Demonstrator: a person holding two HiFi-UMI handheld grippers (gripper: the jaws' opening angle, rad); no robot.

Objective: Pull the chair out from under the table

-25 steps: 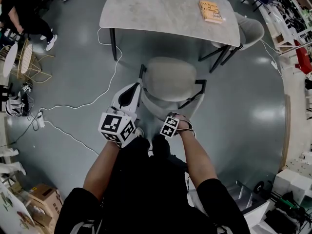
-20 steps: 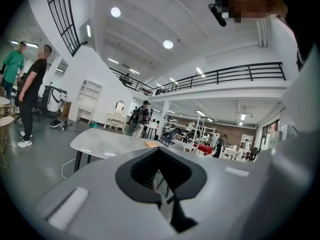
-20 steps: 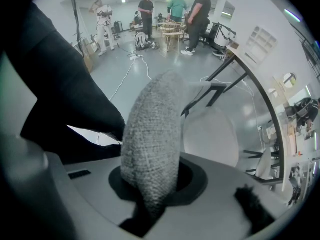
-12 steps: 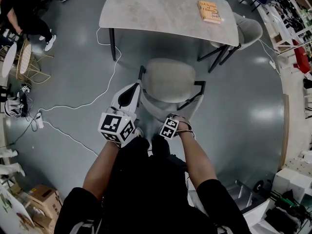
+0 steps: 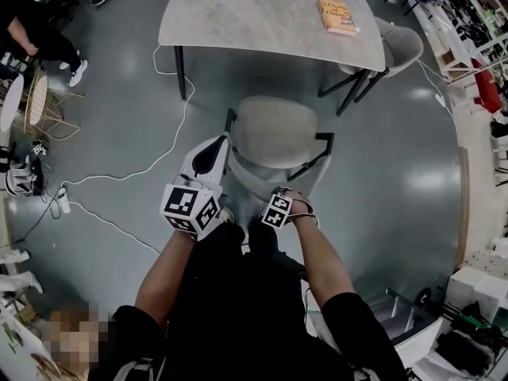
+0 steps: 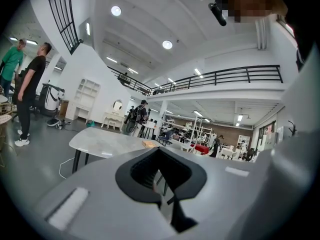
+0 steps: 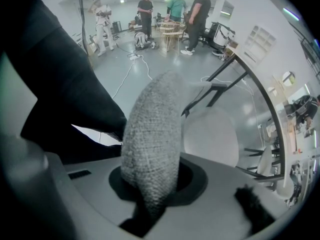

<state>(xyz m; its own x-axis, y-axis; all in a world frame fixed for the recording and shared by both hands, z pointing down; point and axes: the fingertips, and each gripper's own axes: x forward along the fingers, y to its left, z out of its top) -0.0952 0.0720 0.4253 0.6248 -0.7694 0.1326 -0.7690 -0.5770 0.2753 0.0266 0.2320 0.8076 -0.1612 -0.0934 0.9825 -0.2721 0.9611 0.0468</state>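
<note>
The chair with a pale round seat (image 5: 276, 129) and black legs stands on the floor in front of the grey table (image 5: 262, 22), its seat outside the tabletop's edge. My right gripper (image 5: 281, 200) points steeply down, shut on the top of the chair's fabric back (image 5: 252, 181). In the right gripper view the woven chair back (image 7: 152, 134) fills the space between the jaws of the right gripper (image 7: 150, 196), with the chair seat (image 7: 210, 136) beyond. My left gripper (image 5: 208, 155) is held level beside the chair's left side, touching nothing. In its own view the left gripper (image 6: 161, 178) faces the table (image 6: 107, 143).
An orange book (image 5: 336, 16) lies on the table's far right. A second chair (image 5: 405, 46) is tucked at the table's right end. White cables (image 5: 127, 173) run across the floor at left, near a wicker chair (image 5: 40, 101). People (image 7: 175, 4) stand farther off.
</note>
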